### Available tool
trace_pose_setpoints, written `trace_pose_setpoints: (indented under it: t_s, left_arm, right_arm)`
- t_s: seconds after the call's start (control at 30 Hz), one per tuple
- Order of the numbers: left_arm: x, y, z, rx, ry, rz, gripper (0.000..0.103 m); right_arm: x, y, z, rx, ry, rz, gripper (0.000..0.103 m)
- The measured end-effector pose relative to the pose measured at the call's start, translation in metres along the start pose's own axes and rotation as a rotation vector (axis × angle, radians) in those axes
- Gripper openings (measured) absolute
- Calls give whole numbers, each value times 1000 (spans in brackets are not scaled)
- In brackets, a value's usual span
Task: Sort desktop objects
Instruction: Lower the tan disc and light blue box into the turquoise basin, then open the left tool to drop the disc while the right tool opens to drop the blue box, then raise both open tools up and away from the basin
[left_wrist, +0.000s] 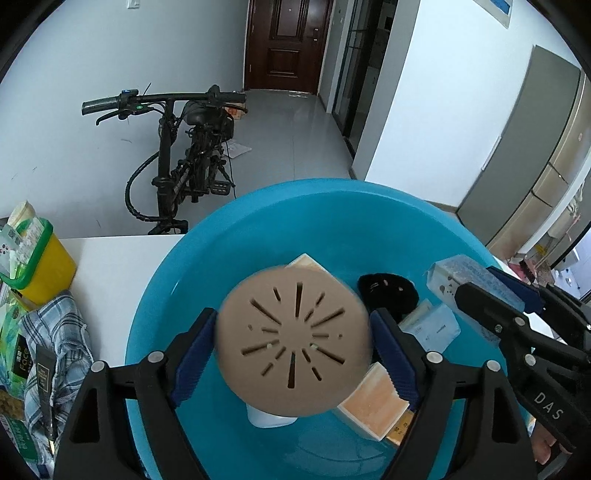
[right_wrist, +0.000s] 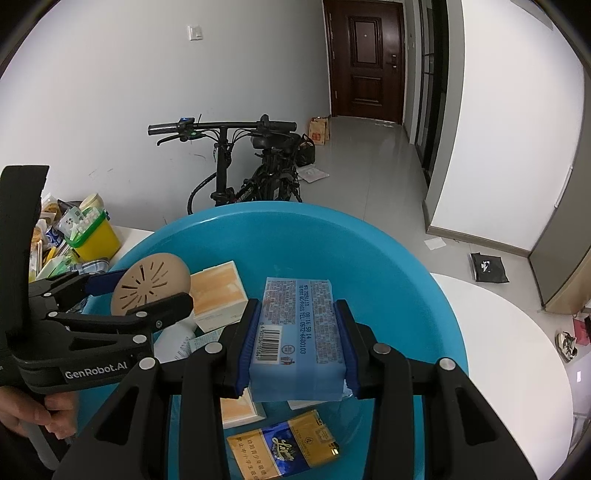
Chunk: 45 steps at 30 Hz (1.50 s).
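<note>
A blue plastic basin (left_wrist: 236, 236) (right_wrist: 391, 258) sits on a white table. My left gripper (left_wrist: 293, 354) is shut on a round tan slotted lid (left_wrist: 293, 339), held above the basin; it also shows in the right wrist view (right_wrist: 151, 280). My right gripper (right_wrist: 297, 343) is shut on a light blue tissue pack (right_wrist: 297, 332) over the basin; the pack also shows in the left wrist view (left_wrist: 476, 280). Inside the basin lie orange-and-white boxes (right_wrist: 218, 291) (left_wrist: 373, 402), a black round object (left_wrist: 388, 291) and a yellow-and-blue cigarette pack (right_wrist: 284, 446).
A yellow bin with a green rim (left_wrist: 44, 258) (right_wrist: 96, 240), a plaid cloth (left_wrist: 59, 332) and packets lie at the table's left. The white table (right_wrist: 517, 369) extends right of the basin. A black bicycle (left_wrist: 184, 162) stands on the floor behind.
</note>
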<state>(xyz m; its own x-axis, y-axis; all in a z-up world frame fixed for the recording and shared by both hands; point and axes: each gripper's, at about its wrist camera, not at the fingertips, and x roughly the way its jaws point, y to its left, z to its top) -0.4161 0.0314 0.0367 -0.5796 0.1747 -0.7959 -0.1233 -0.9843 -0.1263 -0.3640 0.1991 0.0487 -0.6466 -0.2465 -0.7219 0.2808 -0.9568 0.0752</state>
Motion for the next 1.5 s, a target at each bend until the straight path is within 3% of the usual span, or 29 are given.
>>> trace_pose_setpoints:
  t_s: [0.2, 0.6, 0.67, 0.77, 1.13, 1.4, 1.5]
  left_arm:
    - [-9, -3, 3, 28, -45, 39, 89]
    - [-12, 2, 4, 9, -39, 22, 89]
    - [-13, 1, 4, 10, -39, 19, 89]
    - [-15, 0, 4, 16, -49, 28, 89]
    - [-19, -1, 3, 26, -76, 46, 89]
    - [-50, 8, 5, -33, -234, 31, 89]
    - [-64, 5, 4, -15, -323, 64, 98]
  right_arm:
    - [-1, 0, 1, -5, -3, -2, 38]
    - [1, -4, -1, 4, 6, 8, 38]
    - [1, -4, -1, 12, 10, 10, 40]
    - [-4, -5, 0, 6, -10, 0, 52]
    - [-3, -8, 1, 11, -14, -22, 52]
    - [-15, -12, 3, 18, -76, -61, 52]
    - [-26, -13, 5, 20, -123, -66, 62]
